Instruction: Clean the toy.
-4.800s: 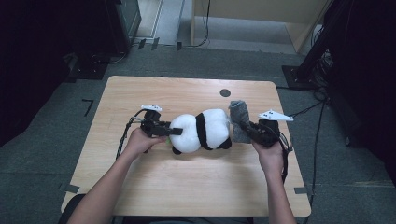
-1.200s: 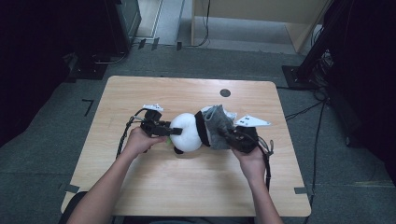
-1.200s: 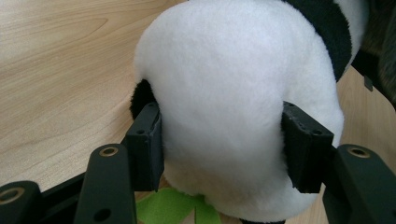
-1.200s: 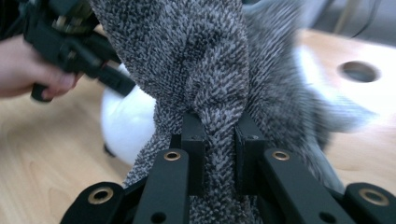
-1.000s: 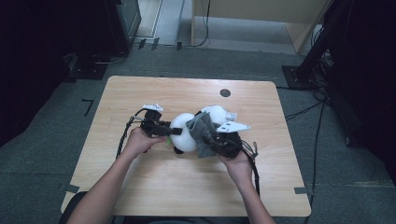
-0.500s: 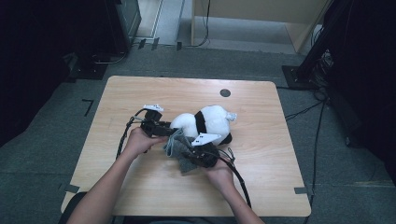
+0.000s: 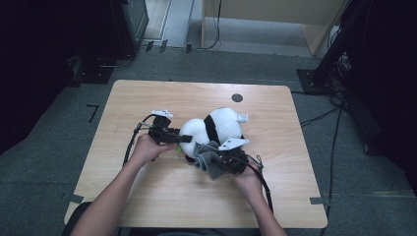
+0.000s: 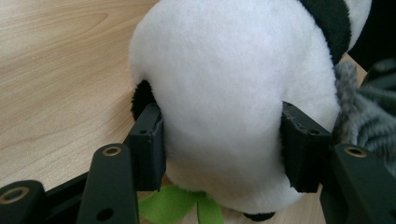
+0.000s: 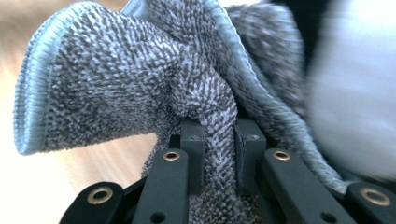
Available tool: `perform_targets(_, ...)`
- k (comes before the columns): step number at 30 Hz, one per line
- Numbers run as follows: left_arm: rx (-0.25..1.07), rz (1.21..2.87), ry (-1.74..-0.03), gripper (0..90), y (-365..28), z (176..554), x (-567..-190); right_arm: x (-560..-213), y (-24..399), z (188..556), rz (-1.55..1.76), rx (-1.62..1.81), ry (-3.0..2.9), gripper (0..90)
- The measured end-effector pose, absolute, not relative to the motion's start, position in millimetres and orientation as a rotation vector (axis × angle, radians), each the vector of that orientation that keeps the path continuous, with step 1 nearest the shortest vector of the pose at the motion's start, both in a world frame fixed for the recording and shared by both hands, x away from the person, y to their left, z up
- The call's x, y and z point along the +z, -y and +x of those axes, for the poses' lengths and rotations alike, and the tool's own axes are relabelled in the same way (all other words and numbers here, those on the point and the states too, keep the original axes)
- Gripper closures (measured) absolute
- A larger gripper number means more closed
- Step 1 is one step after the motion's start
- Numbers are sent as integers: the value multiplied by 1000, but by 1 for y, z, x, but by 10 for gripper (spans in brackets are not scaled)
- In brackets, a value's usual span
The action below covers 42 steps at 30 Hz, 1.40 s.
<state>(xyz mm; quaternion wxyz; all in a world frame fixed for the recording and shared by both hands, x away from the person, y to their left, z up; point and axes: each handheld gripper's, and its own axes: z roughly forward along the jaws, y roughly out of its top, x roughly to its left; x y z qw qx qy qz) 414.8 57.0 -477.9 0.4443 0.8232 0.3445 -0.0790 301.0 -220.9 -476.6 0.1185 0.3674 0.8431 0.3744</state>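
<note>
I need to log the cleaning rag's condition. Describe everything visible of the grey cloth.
The grey cloth is a thick woven or knitted microfibre-looking rag, mottled dark and light grey, with a stitched paler edge. It is crumpled and bunched, one fold pinched between the pads of the right gripper, which is shut on it. In the high view the cloth sits at the near side of the panda plush toy, pressed against its white fur, low over the wooden table.
</note>
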Motion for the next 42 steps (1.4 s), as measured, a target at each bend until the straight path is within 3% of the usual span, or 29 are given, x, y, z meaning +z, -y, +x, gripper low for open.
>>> perform_targets(18,-200,2040,-857,426,-57,415,-478,-442,296,306,1284,1203,-2146,777)
perform_targets(34,-201,2031,-860,421,-58,416,-478,-487,320,338,1549,1031,-2188,785)
perform_targets(42,-199,2031,-857,418,-60,417,-479,-490,333,340,1624,1009,-2184,784)
